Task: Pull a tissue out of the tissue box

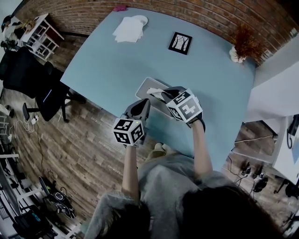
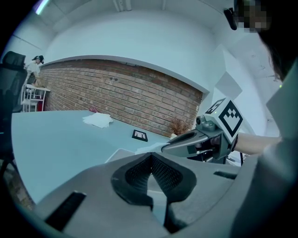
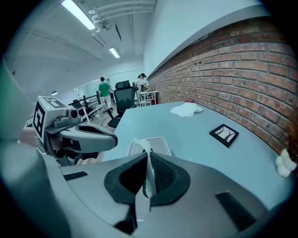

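The tissue box (image 1: 146,87) lies flat on the blue table (image 1: 103,70), near the table's edge on the person's side. In the head view it is a little above the middle of the picture. A white tissue (image 3: 141,142) comes up out of it. The right gripper (image 1: 163,93) has its jaws closed on this tissue, and in the right gripper view the sheet passes between the two dark pads (image 3: 163,172) and hangs out below them.

The left gripper (image 1: 145,103) is just beside the box at about 7 o'clock from it. Its jaws are closed together at the tips and nothing is between them. I cannot tell if it touches the box.

Further away on the table, a pile of white sheets (image 1: 129,30) with a small plate (image 1: 141,19) lies at 11 o'clock from the box. A black picture frame (image 1: 180,43) lies at 1 o'clock, and a dry plant in a light vase (image 1: 242,45) stands at 2 o'clock by the brick wall (image 1: 210,14). All three are well apart from the box. A black office chair (image 1: 28,74) stands on the wooden floor at 9 o'clock.

In the head view the right gripper and its marker cube (image 1: 185,106) cover the right part of the box, so the opening is not visible. In the left gripper view only a corner of the box shows behind the left gripper's own body. A small pink thing (image 1: 120,8) at the far table edge is too small to recognise.
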`<state>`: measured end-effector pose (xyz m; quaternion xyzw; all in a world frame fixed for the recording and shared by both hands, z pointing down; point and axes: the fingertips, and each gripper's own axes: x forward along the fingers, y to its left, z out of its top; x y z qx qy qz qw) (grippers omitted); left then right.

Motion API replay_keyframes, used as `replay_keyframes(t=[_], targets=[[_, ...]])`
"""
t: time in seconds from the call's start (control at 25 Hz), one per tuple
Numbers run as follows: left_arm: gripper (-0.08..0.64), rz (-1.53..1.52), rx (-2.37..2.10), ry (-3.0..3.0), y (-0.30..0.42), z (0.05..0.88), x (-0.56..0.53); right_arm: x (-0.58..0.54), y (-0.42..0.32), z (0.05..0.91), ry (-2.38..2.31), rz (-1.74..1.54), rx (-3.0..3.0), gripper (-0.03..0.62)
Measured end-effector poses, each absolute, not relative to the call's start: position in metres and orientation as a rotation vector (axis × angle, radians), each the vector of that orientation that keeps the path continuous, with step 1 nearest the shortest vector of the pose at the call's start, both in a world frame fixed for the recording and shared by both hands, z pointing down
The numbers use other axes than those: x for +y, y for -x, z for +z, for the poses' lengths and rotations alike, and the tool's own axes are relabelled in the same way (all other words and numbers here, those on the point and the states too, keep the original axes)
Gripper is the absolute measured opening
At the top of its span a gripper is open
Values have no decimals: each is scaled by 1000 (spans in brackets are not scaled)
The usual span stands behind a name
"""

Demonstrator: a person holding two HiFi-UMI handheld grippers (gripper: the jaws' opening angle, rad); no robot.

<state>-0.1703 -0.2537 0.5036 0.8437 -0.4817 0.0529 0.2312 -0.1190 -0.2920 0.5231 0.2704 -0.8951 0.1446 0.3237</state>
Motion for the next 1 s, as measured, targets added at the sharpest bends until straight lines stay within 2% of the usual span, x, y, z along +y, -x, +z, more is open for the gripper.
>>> replay_keyframes(t=[1.0], targets=[[3,98,-1390,-2378,157,466,-228,-265,106,475,-724,257,-2407,2]])
